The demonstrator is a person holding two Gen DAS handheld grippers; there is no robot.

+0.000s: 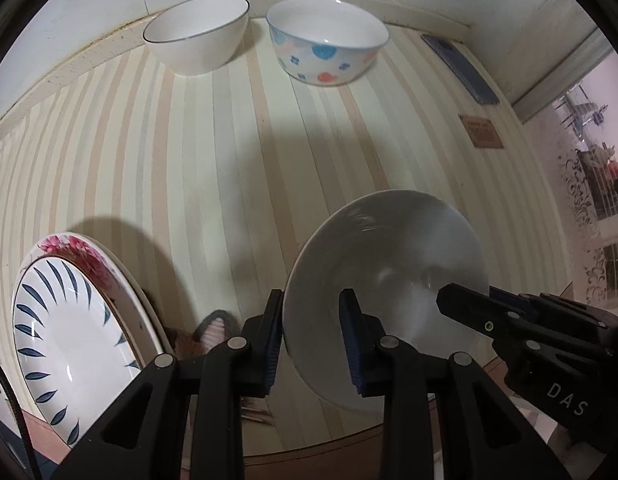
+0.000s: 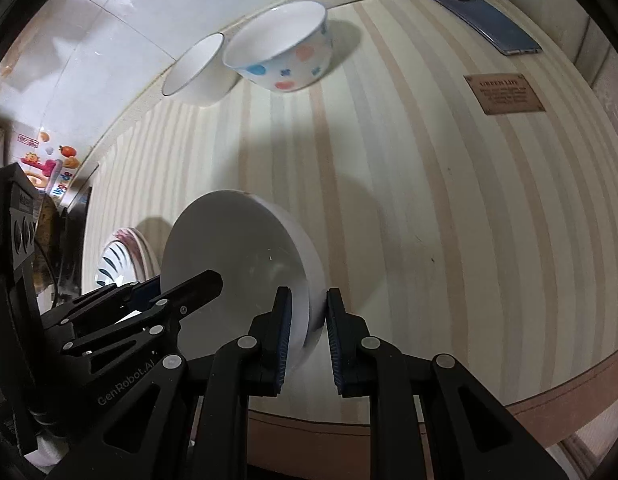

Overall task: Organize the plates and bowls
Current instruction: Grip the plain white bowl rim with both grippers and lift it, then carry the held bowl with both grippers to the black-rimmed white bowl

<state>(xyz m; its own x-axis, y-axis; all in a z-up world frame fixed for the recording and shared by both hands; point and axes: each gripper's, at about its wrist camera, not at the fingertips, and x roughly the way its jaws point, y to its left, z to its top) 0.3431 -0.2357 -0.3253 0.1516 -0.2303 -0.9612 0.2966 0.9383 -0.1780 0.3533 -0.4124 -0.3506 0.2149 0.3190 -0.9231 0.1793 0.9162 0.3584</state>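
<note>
1. We see a plain white bowl [image 1: 385, 280] raised and tilted over the near part of the striped worktop [image 1: 213, 152], its hollow facing the cameras and empty.
2. Our left claw [image 1: 315, 344] straddles the bowl's rim, one blue pad on the outer wall and the other inside; the fingers stand narrowly apart with the rim between them, and the outer pad lies against the wall.
3. In the right wrist view our right claw [image 2: 307, 344] straddles the opposite side of the same bowl [image 2: 237, 256], one pad inside and one outside. A slim gap shows between the outer pad and the wall, so we cannot tell if it grips firmly.
4. At the far edge of the worktop, by the wall, stand two upright bowls just beside each other: a white bowl with a dark rim line [image 1: 197, 36] and a bowl with blue and pink spots [image 1: 327, 44]. Both are empty as far as we can see inside.
5. At the near left lie two stacked plates: a plate with blue leaf strokes [image 1: 69, 336] on top of a plate with pink flowers [image 1: 85, 250]. Nothing lies on the top one.
6. A blue phone [image 2: 485, 22] and a small brown plaque [image 2: 505, 94] lie at the far right of the worktop, well apart from the bowls.
</note>
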